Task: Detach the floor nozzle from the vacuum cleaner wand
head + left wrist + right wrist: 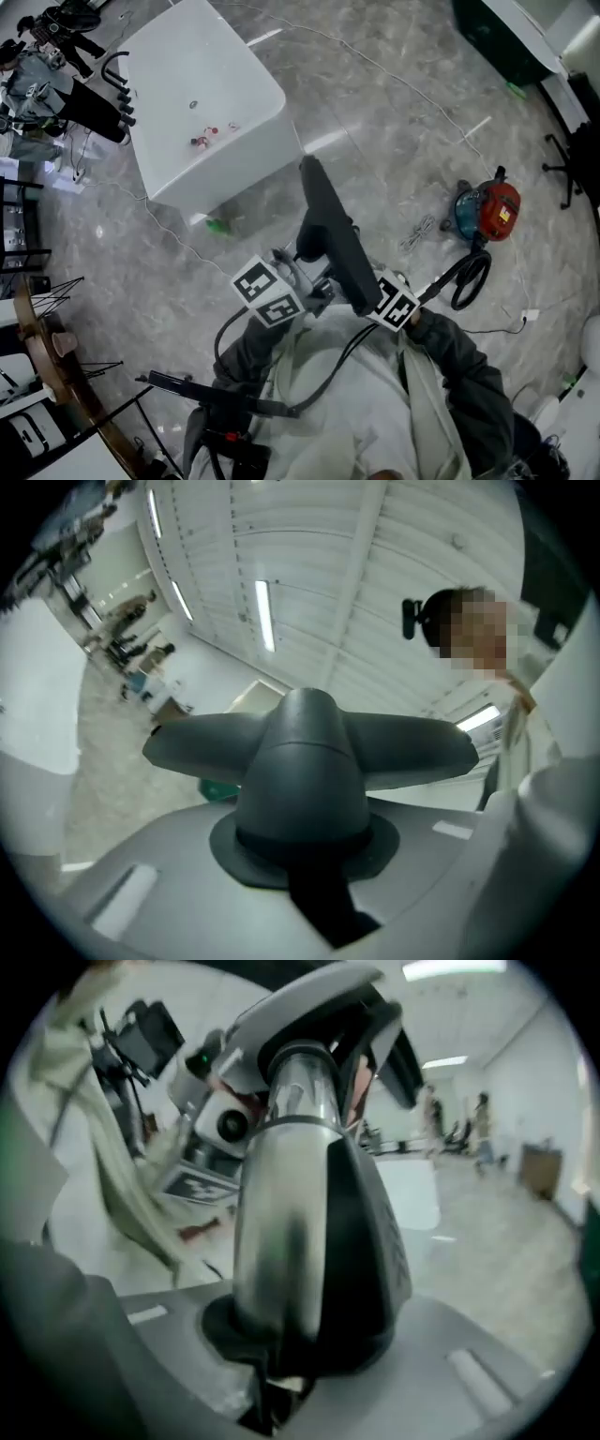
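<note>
The dark grey floor nozzle (pixel 330 225) is lifted off the floor in front of the person, its long head tilted on end. My left gripper (pixel 314 286) is shut on the nozzle's neck (pixel 305 771), and the wide head (pixel 412 747) spreads out beyond the jaws. My right gripper (pixel 364 302) is shut on the wand (pixel 281 1204), a chrome tube with a black sleeve (pixel 361 1232) beside it. In the right gripper view the tube runs up into the nozzle's socket (pixel 319 1016), and the two still look joined. The left gripper's body (pixel 220 1124) shows just beside that joint.
A red and teal vacuum cleaner (pixel 487 211) stands on the marble floor at the right, its black hose (pixel 469 277) looping toward my right gripper. A white table (pixel 202 103) stands ahead on the left. A white cable (pixel 412 80) crosses the floor. Stands and gear crowd the left edge.
</note>
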The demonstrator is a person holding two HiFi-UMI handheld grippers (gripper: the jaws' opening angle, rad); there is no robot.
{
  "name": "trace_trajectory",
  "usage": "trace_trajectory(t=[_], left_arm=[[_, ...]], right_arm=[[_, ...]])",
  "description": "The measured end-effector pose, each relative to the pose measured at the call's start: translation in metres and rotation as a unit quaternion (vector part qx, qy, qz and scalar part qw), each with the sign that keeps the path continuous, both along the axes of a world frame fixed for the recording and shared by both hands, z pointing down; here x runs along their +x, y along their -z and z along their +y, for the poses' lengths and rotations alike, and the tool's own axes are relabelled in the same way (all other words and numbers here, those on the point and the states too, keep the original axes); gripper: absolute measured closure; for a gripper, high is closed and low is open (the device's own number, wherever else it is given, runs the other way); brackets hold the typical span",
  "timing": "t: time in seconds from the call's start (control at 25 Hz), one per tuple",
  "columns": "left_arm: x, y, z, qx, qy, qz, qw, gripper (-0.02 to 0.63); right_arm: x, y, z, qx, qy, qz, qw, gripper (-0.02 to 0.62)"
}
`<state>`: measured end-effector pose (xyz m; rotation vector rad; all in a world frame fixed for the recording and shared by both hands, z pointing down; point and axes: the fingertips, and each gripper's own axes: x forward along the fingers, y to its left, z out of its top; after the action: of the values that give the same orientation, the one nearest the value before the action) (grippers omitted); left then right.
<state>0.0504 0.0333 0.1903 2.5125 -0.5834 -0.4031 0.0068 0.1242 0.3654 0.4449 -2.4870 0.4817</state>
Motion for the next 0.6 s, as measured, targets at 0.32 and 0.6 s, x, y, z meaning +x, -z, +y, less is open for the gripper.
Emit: trace_trajectory(t=[0.32, 0.6], left_arm=[[0.011, -0.002, 0.038, 0.076, -0.081, 0.019, 0.9936, 0.529], [0.006, 0.006, 0.058, 0.096, -0.106, 0.072, 0.9871, 0.532]], right_arm=[[0.002, -0.015, 0.019, 0.024, 0.011, -0.001, 1.000, 0.514], [-0.004, -0.005, 0.056, -0.052, 0.163, -0.058, 0.984, 0.514]])
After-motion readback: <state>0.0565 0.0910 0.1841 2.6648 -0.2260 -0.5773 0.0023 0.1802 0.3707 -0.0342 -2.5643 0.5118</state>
